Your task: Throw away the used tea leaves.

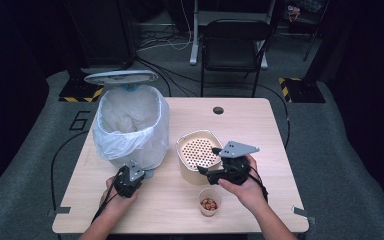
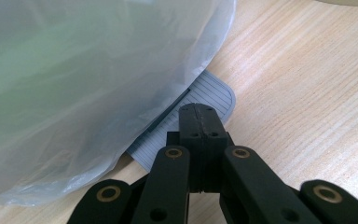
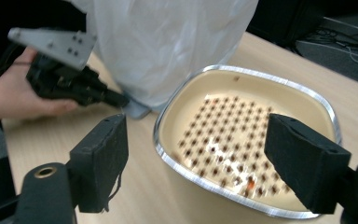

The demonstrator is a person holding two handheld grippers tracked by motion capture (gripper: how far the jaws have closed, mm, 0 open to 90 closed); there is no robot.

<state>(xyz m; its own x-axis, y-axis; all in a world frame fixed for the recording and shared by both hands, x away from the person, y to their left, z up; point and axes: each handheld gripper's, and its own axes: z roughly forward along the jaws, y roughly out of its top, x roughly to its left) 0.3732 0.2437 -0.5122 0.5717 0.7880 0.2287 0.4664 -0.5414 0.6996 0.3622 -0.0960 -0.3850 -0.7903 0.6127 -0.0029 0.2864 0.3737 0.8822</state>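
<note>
A bin (image 1: 130, 125) lined with a white plastic bag stands at the table's left, its grey lid (image 1: 121, 76) raised. My left gripper (image 1: 139, 173) is shut, with nothing between its jaws. Its tip (image 2: 200, 116) rests on the bin's grey ribbed pedal (image 2: 214, 95). A cream basket (image 1: 197, 152) with a perforated bottom and a metal rim (image 3: 186, 175) sits mid-table. My right gripper (image 1: 209, 161) is open at the basket's near rim, and its wide-spread pads (image 3: 105, 156) frame the basket. My left gripper (image 3: 114, 99) also appears beside the bag (image 3: 168, 46).
A small clear cup (image 1: 209, 202) holding reddish-brown pieces stands near the front edge, just ahead of my right hand. A cable hole (image 1: 218, 110) marks the table's far side. A black chair (image 1: 235, 45) stands beyond the table.
</note>
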